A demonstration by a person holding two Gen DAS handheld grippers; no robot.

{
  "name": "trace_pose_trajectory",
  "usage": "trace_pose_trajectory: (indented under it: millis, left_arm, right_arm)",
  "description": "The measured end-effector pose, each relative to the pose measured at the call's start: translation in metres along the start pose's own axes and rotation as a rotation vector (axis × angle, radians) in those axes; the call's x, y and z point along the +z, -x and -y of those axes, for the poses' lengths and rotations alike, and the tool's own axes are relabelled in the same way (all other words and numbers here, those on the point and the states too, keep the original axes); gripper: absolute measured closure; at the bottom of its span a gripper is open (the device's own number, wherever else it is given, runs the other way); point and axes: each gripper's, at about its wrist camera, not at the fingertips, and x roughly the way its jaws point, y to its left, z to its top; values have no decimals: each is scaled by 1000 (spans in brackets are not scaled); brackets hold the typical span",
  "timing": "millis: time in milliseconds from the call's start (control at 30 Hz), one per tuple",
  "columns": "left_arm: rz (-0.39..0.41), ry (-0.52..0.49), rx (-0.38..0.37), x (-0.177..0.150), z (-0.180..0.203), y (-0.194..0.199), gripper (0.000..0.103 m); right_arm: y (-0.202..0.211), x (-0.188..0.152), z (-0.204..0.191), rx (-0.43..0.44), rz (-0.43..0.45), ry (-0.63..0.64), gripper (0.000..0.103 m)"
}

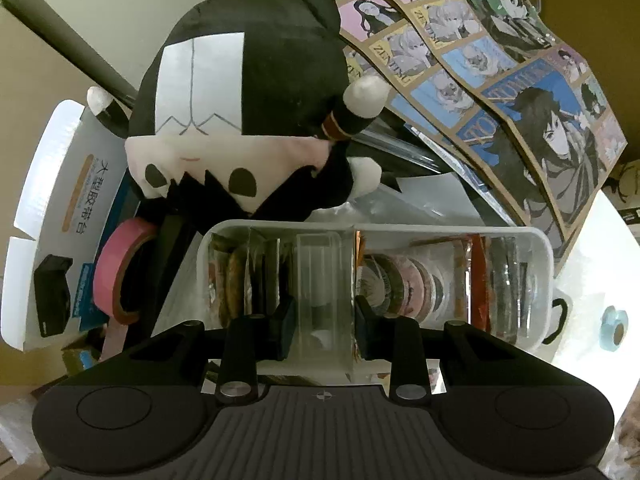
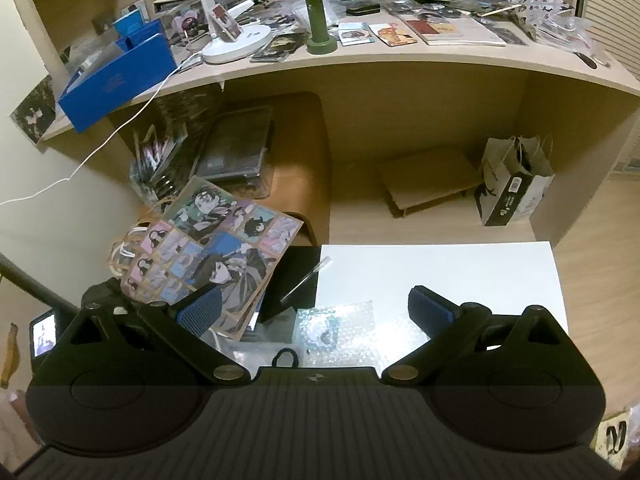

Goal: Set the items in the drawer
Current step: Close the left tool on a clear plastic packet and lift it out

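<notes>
The left tool [image 1: 323,330] is closed on the clear divider [image 1: 320,280] at the middle of a white organizer tray [image 1: 540,248] filled with tape rolls, just below a black plush [image 1: 240,100]. The right tool [image 2: 314,314] is spread wide and empty above a bubble-wrapped card [image 2: 320,330] on the white surface [image 2: 440,268].

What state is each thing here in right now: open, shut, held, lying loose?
Left gripper: shut on the clear plastic divider.
White plastic organiser tray: open-topped, packed with tape rolls.
Pink tape roll: standing on edge, loose.
Right gripper: open, empty.
Green handheld fan: upright on the desk.
</notes>
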Motion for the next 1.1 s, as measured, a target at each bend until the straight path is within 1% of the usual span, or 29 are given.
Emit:
trace_pose_trajectory:
  millis: [133, 300, 767, 900, 1100]
  left_arm:
    - [9, 2, -26, -6, 7, -6, 73]
    - [17, 19, -57, -23, 10, 9, 73]
    - [54, 30, -166, -31, 22, 40, 74]
    - [75, 36, -190, -34, 24, 52, 74]
    - [145, 25, -198, -39, 27, 77, 74]
  right_arm:
    - [1, 1, 1, 4, 1, 1, 1]
    - [6, -6, -4, -1, 6, -4, 1]
    - [11, -2, 1, 24, 18, 20, 1]
    - [13, 0, 4, 33, 22, 30, 1]
    - [15, 2, 8, 46, 27, 43, 1]
